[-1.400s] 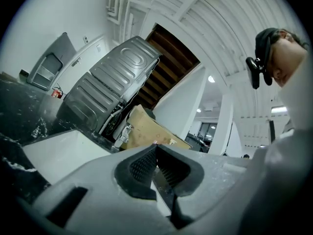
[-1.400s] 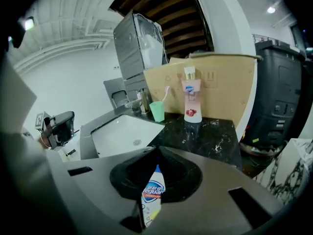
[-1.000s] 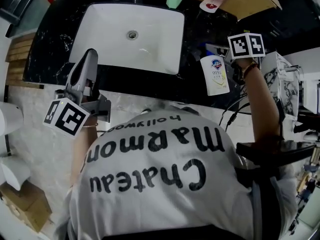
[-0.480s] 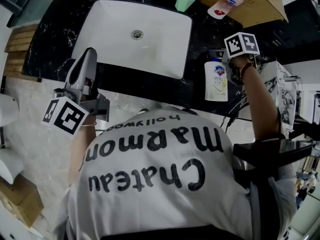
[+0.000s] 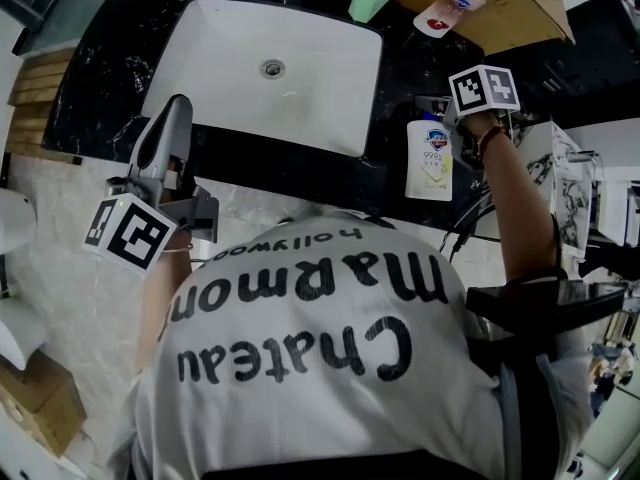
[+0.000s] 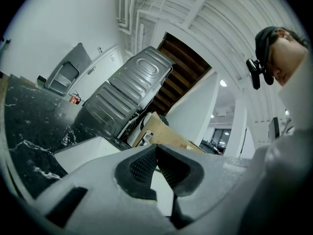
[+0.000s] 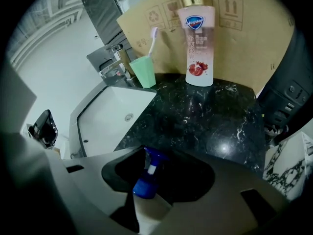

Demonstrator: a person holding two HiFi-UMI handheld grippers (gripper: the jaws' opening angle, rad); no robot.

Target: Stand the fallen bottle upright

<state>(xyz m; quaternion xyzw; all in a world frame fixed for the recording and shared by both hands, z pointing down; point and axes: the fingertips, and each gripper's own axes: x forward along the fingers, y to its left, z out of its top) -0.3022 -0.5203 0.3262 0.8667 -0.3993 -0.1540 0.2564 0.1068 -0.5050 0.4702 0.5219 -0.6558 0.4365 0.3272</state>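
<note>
**A:** Where is the bottle (image 5: 428, 160) found?

**B:** It is seen on the black tabletop (image 7: 210, 116), right of the sink (image 5: 230, 78) and near the front edge. It is not stood up. It is laid on its side, label up, with the blue pump (image 7: 146, 177) turned toward the back.

**A:** Is it grasped?

**B:** Yes. The right gripper (image 7: 159, 164) is tilted steeply down over it, and its jaws have just been closing. The white body is pinched between them, and the pump is seen at the fingertips.

**A:** And the left gripper (image 6: 155, 150)?

**B:** It is held level by the sink's front left corner, well apart from the bottle. Its jaws are pressed together at the tips, and nothing is held between them.

**A:** What is seen at the back of the tabletop?

**B:** A pink bottle (image 7: 197, 43) is stood upright against a cardboard box (image 7: 244, 33). A green cup (image 7: 144, 71) with a toothbrush (image 7: 152, 37) in it is set just beside the tap (image 7: 115, 58), between the tap and the pink bottle.

**A:** Is anything else shown?

**B:** The lower part of the head view is filled by the person's white printed shirt (image 5: 320, 368).
</note>
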